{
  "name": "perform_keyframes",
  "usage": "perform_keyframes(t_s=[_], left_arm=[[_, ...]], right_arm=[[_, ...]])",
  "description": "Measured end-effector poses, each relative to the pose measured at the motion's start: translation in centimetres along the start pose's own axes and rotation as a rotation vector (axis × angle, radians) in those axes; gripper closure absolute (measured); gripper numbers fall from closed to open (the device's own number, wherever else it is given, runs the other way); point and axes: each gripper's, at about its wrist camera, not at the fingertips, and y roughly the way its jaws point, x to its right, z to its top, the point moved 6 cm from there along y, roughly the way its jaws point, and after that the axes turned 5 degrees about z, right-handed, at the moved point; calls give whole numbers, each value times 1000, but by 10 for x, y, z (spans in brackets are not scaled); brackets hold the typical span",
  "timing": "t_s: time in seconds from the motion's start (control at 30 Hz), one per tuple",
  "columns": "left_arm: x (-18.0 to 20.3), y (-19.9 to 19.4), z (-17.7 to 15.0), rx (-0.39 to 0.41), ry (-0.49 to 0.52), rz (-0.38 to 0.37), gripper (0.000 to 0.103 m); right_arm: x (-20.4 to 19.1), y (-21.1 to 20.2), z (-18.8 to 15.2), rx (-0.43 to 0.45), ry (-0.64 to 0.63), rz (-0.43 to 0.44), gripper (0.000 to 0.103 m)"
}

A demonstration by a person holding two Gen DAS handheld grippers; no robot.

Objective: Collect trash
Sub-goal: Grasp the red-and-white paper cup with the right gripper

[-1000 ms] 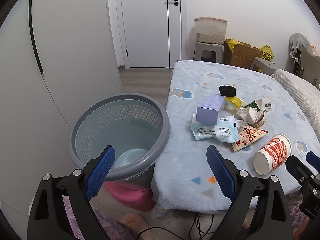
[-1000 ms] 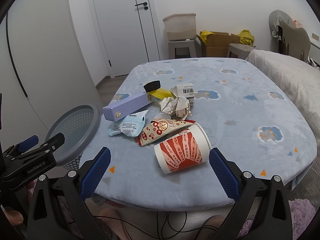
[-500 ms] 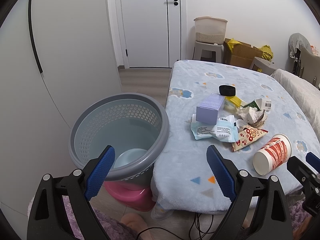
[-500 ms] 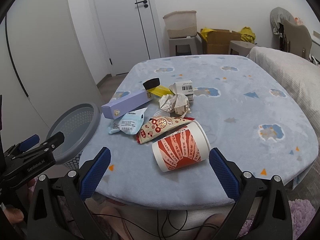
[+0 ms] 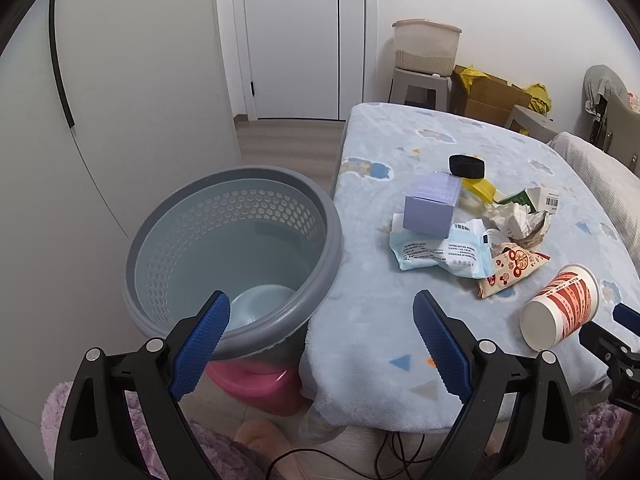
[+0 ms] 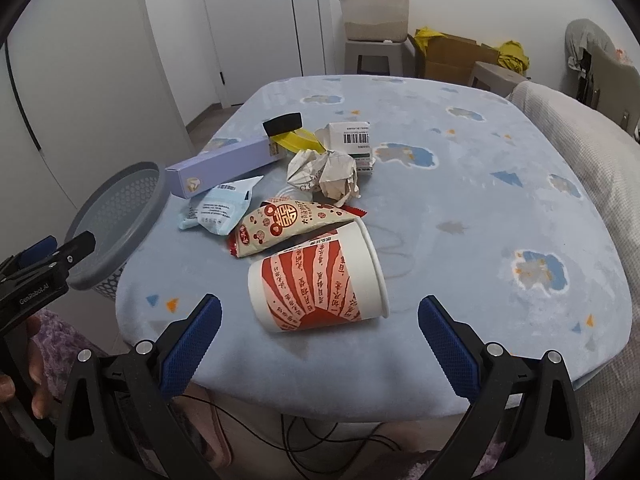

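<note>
**Two open grippers held before a table of litter and a grey bin**

A table covered with a pale blue blanket (image 6: 460, 208) is seen from its near edge. A small heap of trash is spread on the blanket. Nearest the right gripper (image 6: 318, 344), a red and white paper cup (image 6: 318, 280) is laid on its side, its mouth turned to the right. The right gripper's blue pads are spread wide, with nothing held between them, and the cup is seen just beyond them.

Behind the cup, a cream and red snack wrapper (image 6: 286, 224) is laid flat, touching the cup's rim. A pale blue packet (image 6: 220, 210) is placed to its left, and a long lilac box (image 6: 226, 164) is rested behind that. A ball of crumpled paper (image 6: 326, 174), a white carton with a barcode (image 6: 354, 142), a yellow scrap (image 6: 298, 140) and a black round lid (image 6: 282, 122) are gathered farther back.

A grey perforated bin (image 5: 234, 260) is stood on the floor, touching the table's left edge. The left gripper (image 5: 322, 344) is held wide and empty, above the bin's near rim and the blanket corner.
</note>
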Motion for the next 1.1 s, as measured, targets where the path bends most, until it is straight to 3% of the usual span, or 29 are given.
perform_keyframes(t_s=[0.17,0.43,0.53,0.6,0.83,1.1], left_arm=[[3,7,0,-10,1,-16,14],[6,18,-1,-38,4,-32,14],[8,20,-1,-44,13,-43,14],[11,21,0,-48,21,-46,14],[21,17,6,-50,50,-86,14],[40,20,43,-48,107,-149,14]], right_arm=[[2,22,3,-62,-6,48,6],[1,51,-1,-120,-5,33,6],[-2,54,-1,-108,-17,18,8],[-4,55,0,-95,-32,1,20],[-4,54,4,-71,-18,20,20],[4,33,15,8,42,69,20]])
